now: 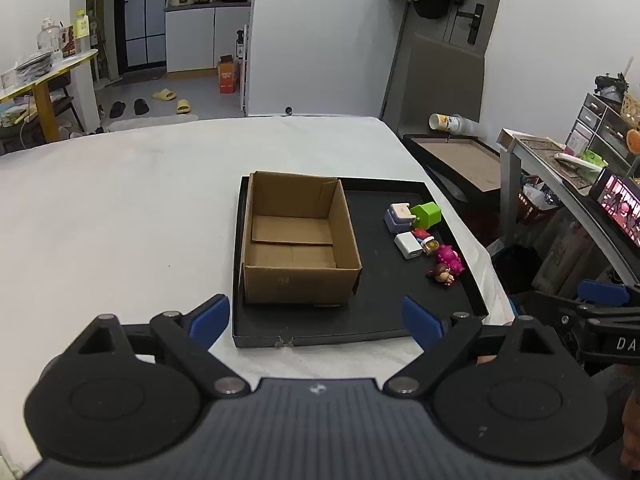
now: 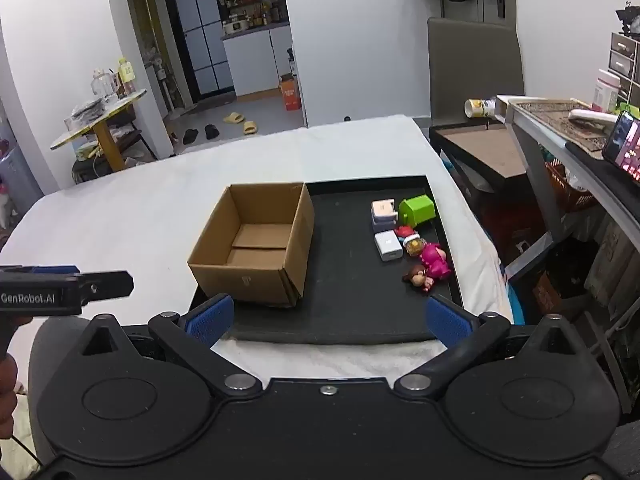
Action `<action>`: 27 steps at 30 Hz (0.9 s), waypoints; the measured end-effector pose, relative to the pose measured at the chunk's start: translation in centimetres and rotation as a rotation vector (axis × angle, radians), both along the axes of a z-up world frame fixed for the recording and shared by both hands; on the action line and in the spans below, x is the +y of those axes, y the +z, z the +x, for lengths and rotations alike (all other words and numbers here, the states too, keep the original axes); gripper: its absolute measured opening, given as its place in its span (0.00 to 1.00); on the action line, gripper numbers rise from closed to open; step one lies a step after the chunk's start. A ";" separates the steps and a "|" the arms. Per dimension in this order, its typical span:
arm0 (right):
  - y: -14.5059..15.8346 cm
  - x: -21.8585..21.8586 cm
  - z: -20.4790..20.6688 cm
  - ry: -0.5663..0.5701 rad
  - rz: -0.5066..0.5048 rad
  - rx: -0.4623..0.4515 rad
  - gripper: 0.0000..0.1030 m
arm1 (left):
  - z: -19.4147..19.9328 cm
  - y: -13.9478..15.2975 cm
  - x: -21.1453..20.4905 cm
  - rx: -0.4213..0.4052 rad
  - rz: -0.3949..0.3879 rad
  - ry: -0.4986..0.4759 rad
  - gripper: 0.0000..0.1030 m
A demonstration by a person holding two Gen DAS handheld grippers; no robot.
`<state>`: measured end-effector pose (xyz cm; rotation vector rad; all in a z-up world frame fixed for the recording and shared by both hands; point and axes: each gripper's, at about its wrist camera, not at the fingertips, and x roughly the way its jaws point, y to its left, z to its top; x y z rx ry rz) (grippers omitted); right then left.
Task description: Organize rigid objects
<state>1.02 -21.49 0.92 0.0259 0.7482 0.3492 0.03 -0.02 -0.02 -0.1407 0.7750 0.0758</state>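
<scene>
Cardboard, plain and brown, is forming an open, empty box [image 1: 298,240] that is sitting on the left part of a shallow black tray [image 1: 360,320], and the tray is lying on a counter draped in white cloth [image 1: 120,208]. On the right part of the tray, well apart from the box, a loose cluster of small hard objects is waiting: a green cube-shaped block [image 2: 418,210], a pale lilac and white charger [image 2: 383,213] just beside it, a white charger [image 2: 388,245] nearer the camera, a small red-capped figure [image 2: 412,240], a pink figure [image 2: 435,261] and a brown-haired doll [image 2: 420,276] lying on its side. Nothing is resting inside the box, so the sorting appears to be only starting. Both tools are hovering short of the tray's near edge: the left gripper [image 1: 316,320] is facing the box with its blue-padded jaws spread wide and holding nothing, and the right gripper [image 2: 328,316] is likewise released and empty, looking across the tray toward the cluster. The likely next move calls for the right gripper to reach forward and to the right over the tray rim, lower its spread jaws around one item at the cluster's edge, such as the doll or the white charger, and close without nudging the neighbours touching it, then carry it left over the box.
</scene>
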 end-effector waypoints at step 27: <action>0.7 0.5 -0.1 0.006 -0.010 -0.034 1.00 | -0.3 1.2 0.2 -0.009 -0.033 -0.026 0.90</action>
